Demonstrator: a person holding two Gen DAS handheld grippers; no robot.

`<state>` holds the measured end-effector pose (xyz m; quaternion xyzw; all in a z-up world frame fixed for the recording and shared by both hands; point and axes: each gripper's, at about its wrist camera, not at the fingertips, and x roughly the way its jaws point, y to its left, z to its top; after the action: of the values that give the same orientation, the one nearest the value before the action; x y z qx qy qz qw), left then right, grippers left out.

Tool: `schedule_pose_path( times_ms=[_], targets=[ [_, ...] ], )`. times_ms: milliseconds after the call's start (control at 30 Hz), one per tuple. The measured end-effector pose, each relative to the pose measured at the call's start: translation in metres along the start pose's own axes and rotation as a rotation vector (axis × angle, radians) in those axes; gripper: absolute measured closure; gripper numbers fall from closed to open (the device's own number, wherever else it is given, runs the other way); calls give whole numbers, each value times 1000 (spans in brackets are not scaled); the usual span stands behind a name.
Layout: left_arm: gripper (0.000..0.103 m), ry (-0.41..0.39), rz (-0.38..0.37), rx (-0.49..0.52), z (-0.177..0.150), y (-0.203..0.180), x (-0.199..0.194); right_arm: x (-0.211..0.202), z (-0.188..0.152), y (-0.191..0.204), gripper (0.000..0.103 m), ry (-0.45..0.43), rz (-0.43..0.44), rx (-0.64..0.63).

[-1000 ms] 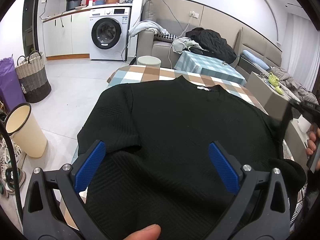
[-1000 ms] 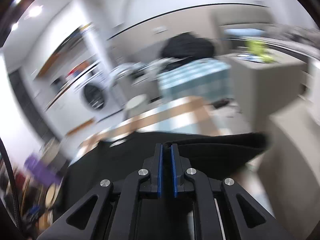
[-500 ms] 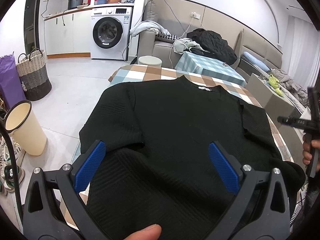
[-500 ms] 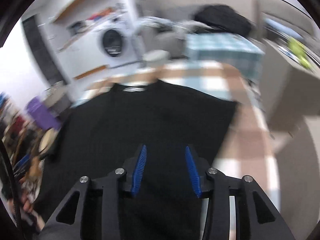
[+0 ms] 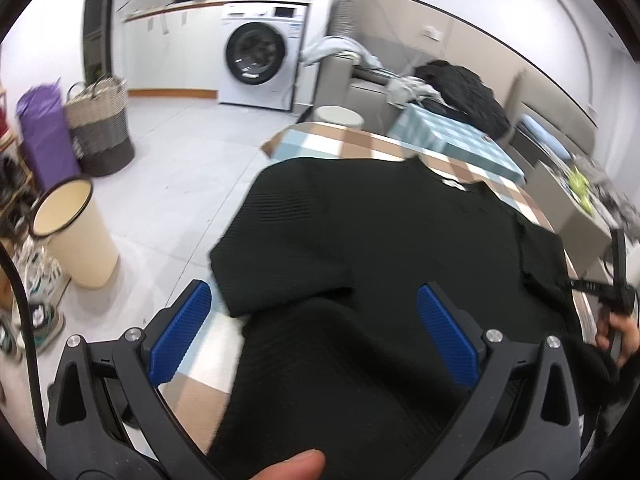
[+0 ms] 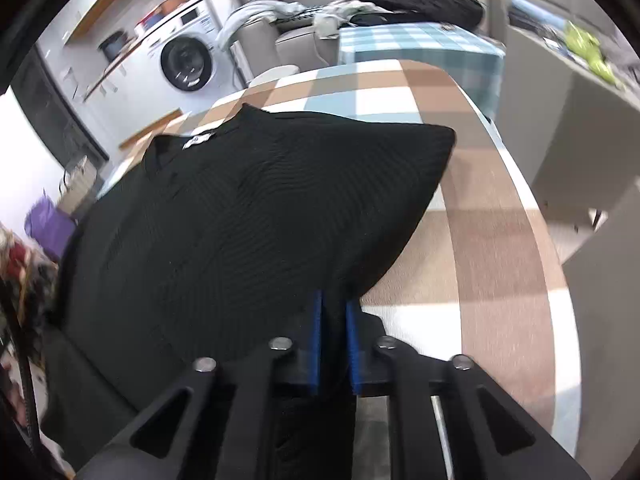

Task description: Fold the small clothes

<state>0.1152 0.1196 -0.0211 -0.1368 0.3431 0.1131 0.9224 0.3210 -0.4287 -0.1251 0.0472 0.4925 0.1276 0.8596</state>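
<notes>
A black sweater [image 5: 392, 248] lies spread on the checked worktop [image 6: 472, 248], collar to the far side. The right claw [image 6: 334, 320] has just closed and its blue pads pinch the sweater's edge near the right sleeve. The left claw [image 5: 316, 328] is wide open above the lower part of the sweater, nothing between its pads.

Sweater [image 5: 400, 248] spread on table [image 6: 500, 240] — bin [image 5: 76, 236], basket [image 5: 100, 128] on floor left; washer [image 5: 260, 60] behind.
</notes>
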Motion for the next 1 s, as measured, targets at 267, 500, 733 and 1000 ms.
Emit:
schedule_pose_path(
  times_ms=[267,500,733,1000],
  targets=[
    [1,32,82,-73,-5,42,4,1,15,-31,93,-19,-137,50],
    [15,92,9,-177,-17,60,6,-45,-1,-15,75,-72,-103,76],
    [44,149,-149,-276,-30,58,11,-117,-39,5,54,-208,5,179],
    [44,211,-154,-478,-37,72,57,-104,-74,45,53,-138,111,203]
  ],
)
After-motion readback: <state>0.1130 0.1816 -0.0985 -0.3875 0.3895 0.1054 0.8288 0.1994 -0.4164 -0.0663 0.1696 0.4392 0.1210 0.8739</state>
